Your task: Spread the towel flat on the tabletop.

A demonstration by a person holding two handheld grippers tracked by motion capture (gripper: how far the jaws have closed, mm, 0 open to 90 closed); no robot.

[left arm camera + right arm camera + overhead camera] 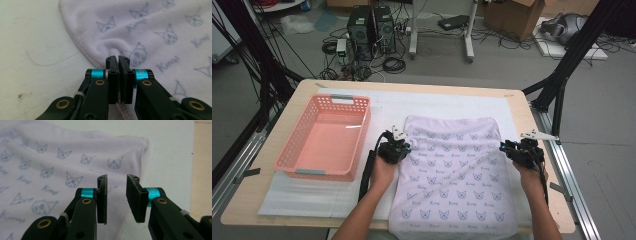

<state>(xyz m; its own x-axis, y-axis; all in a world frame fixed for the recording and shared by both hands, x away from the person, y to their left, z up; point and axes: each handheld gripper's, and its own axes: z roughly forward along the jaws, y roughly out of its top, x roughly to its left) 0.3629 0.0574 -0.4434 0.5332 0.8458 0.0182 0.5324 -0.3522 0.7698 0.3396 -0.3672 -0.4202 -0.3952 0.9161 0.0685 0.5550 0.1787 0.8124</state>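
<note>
left hand-held gripper [118, 60] pinched on towel [454, 170] edge, right hand-held gripper [117, 178] agape, empty; pink basket [324, 137] just left

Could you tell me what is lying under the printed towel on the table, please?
The printed towel lies on a white foam sheet that covers the wooden table. The sheet shows past the towel's left, far and right edges. Whatever lies beneath the towel's middle is covered.
</note>
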